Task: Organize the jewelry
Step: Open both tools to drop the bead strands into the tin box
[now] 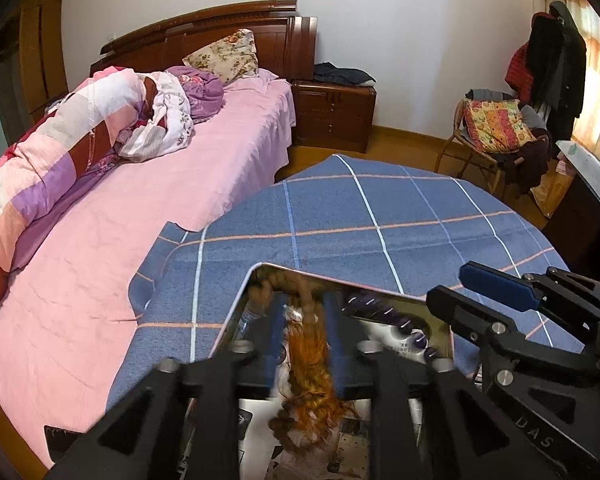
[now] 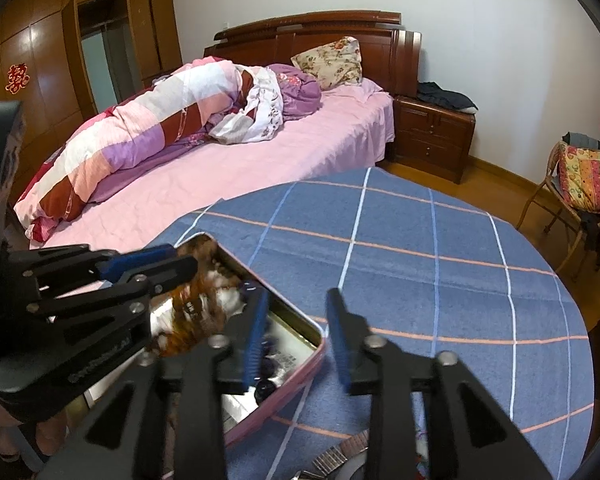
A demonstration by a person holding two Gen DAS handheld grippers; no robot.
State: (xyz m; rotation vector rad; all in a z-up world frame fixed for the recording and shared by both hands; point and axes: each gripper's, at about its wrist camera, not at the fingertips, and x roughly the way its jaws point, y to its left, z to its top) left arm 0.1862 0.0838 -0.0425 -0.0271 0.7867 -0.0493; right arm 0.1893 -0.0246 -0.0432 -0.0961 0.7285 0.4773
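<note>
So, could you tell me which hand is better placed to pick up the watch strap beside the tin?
Probably right: watch strap lies by the right tool; left tool straddles orange beads.

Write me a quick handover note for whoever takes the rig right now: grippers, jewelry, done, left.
Left gripper: over the tin, fingers apart, the orange bead strand between them; it looks unclamped, though blur hides any contact.
Right gripper: open and empty, straddling the tin's near rim.
Things: the tin sits on the blue plaid cloth; the purple beads lie inside beside the strand.
Done: beads are in the tin.
Left: a metal watch band lies on the cloth outside the tin, probably next. No lid in view.
</note>
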